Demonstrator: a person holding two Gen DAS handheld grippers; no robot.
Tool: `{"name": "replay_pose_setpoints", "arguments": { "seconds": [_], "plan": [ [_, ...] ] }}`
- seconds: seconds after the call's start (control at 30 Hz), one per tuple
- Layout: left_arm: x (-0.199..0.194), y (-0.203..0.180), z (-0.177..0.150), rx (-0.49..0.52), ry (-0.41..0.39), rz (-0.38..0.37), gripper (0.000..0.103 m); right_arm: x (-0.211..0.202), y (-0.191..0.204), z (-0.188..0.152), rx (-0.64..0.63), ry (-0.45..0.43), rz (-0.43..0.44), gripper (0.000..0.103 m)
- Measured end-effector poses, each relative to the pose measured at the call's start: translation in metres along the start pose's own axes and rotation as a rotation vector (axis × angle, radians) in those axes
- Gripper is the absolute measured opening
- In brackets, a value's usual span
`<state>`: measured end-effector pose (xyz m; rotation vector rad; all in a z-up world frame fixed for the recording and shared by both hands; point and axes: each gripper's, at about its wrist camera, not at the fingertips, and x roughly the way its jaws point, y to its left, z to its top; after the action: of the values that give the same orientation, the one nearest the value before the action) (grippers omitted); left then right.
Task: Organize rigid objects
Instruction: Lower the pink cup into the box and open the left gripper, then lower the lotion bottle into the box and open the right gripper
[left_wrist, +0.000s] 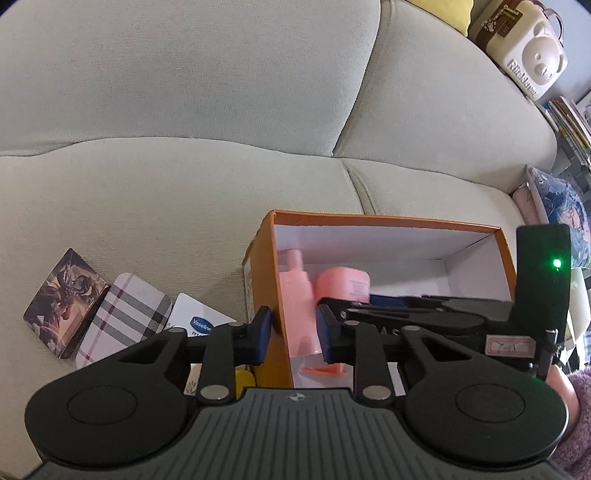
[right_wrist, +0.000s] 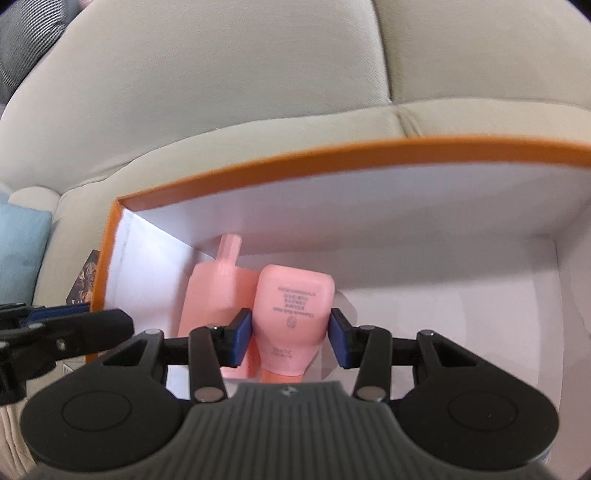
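Right gripper (right_wrist: 291, 338) sits inside the orange box (right_wrist: 332, 155), which rests on the sofa (right_wrist: 221, 92). Jaws stand on either side of the pink tube (right_wrist: 291, 314); the left pad looks to be touching it, the right pad shows a thin gap, so I judge the jaws apart, either just letting go or about to close. Cannot be certain of contact through the motion blur.

The tube lies with its long axis pointing straight away from the jaws, cap end toward the camera, flat crimped end toward the far wall. Its print reads upside down and is too small to make out. Touching its left side lies a pink bottle (right_wrist: 218, 291), neck toward the far wall, against the box's left wall.

Left gripper (left_wrist: 293, 334) hovers at the box's left wall (left_wrist: 264, 280), jaws apart, one finger outside the wall and one inside, gripping nothing as far as I can tell.

Outside the box on the sofa seat, to the left: a picture box (left_wrist: 62, 302), a plaid tin (left_wrist: 125, 317) and a white packet (left_wrist: 195, 319) marked "Vaseline". The left gripper is the nearer one to these.

A bear-faced case (left_wrist: 528, 55) with raised lettering stands behind the sofa back; the lettering is not clearly readable.
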<state>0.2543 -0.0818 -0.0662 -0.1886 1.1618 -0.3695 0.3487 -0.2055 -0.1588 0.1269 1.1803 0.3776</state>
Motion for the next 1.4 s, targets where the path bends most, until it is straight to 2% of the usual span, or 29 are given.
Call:
{"name": "replay_pose_setpoints", "arguments": {
  "seconds": [0.17, 0.3, 0.33, 0.53, 0.57, 0.63, 0.73, 0.97, 1.13, 1.17, 1.2, 1.4],
  "plan": [
    [0.001, 0.003, -0.003, -0.022, -0.005, -0.019, 0.028, 0.012, 0.013, 0.009, -0.048, -0.003, -0.034, 0.046],
    [0.001, 0.004, -0.004, -0.029, -0.007, -0.021, 0.028, 0.010, 0.018, 0.014, -0.044, 0.010, -0.027, 0.046],
    [0.001, 0.003, -0.004, -0.030, -0.007, -0.021, 0.028, 0.003, 0.020, 0.005, -0.046, 0.003, -0.022, 0.046],
    [0.002, 0.005, -0.005, -0.050, -0.020, -0.028, 0.028, -0.014, 0.020, 0.008, -0.044, -0.056, -0.015, 0.045],
    [0.003, 0.006, -0.004, -0.053, -0.024, -0.029, 0.028, -0.019, 0.021, 0.010, -0.043, -0.076, -0.007, 0.043],
    [0.004, 0.006, -0.001, -0.055, -0.030, -0.030, 0.028, -0.028, 0.025, 0.007, -0.047, -0.100, 0.026, 0.032],
    [0.005, 0.010, 0.003, -0.069, -0.043, -0.034, 0.028, -0.028, 0.031, 0.013, -0.040, -0.103, 0.079, 0.024],
    [-0.003, 0.028, 0.015, -0.126, -0.085, -0.042, 0.028, -0.020, 0.035, 0.022, -0.034, -0.055, 0.110, 0.022],
    [0.001, 0.033, 0.020, -0.137, -0.084, -0.045, 0.028, -0.003, 0.034, 0.028, -0.011, -0.007, 0.095, 0.022],
    [0.002, 0.033, 0.021, -0.137, -0.083, -0.046, 0.028, -0.002, 0.034, 0.029, -0.009, -0.003, 0.091, 0.021],
    [0.003, 0.033, 0.021, -0.136, -0.080, -0.047, 0.028, 0.001, 0.036, 0.030, -0.011, 0.002, 0.083, 0.014],
    [0.001, 0.032, 0.021, -0.136, -0.079, -0.052, 0.028, -0.003, 0.042, 0.028, -0.013, -0.017, 0.070, 0.013]
  ]
}}
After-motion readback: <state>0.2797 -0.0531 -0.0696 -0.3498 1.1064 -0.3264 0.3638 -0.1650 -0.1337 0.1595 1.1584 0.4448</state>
